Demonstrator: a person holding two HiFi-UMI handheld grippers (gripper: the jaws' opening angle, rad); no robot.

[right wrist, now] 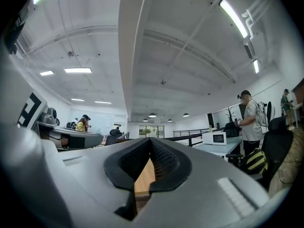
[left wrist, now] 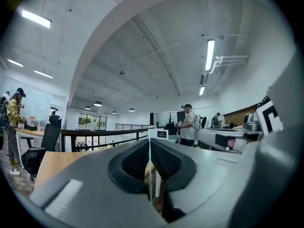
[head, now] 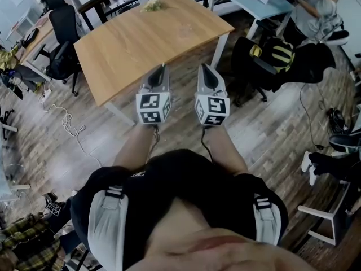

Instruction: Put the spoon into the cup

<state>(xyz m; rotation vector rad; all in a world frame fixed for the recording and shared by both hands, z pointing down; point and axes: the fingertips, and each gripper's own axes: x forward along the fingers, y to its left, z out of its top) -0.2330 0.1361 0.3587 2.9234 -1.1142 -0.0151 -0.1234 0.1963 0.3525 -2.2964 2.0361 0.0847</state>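
Left gripper (left wrist: 150, 144), right gripper (right wrist: 151, 141): ribbed pads (left wrist: 134, 161) together

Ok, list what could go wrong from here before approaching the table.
No spoon or cup can be made out on the table, so the search may fail. A loose cable on the floor beside it could catch a foot. The left gripper and right gripper are both shut, empty; they must open first.

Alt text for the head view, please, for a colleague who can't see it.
Seen from above, a person holds the left gripper and right gripper side by side, jaws shut and empty, pointing at a wooden table. Only a small pale clump lies at its far edge; no spoon or cup shows.
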